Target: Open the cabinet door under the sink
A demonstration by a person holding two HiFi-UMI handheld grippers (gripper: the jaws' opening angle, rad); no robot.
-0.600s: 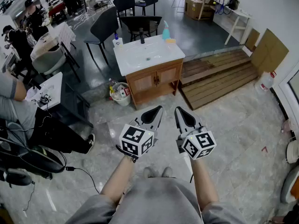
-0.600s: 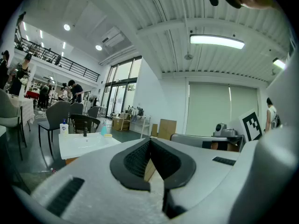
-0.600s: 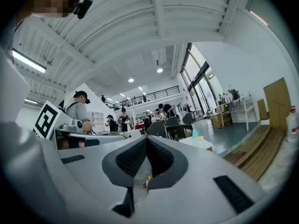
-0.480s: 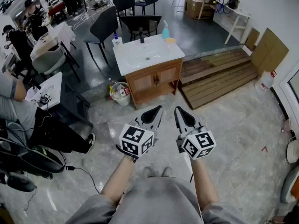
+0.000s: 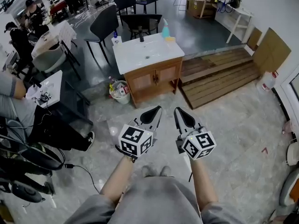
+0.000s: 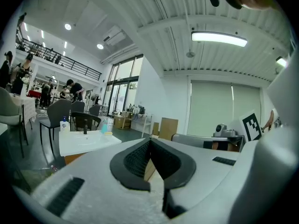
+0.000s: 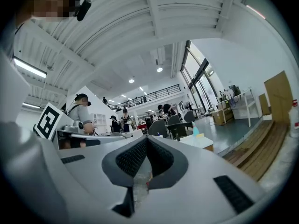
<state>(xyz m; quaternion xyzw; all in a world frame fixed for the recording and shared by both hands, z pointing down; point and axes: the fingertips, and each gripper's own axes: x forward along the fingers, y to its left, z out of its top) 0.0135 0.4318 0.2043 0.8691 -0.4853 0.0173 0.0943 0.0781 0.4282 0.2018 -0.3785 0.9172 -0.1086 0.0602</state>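
The cabinet doors [image 5: 155, 80] under the white sink [image 5: 147, 52] are seen shut, their two upright handles side by side at the middle seam; the wooden front is turned slightly oblique to the person. A wastebasket [image 5: 120, 93] stands just beside its left end. The cabinet lies straight ahead of both grippers and well apart from them, across bare floor. The left gripper [image 5: 156, 111] is lined up almost on the seam, the right gripper [image 5: 180, 112] a little to its right; neither is judged clearly nearer. Both are held with jaws pressed together on nothing; an approach is needed before any handle can be reached.
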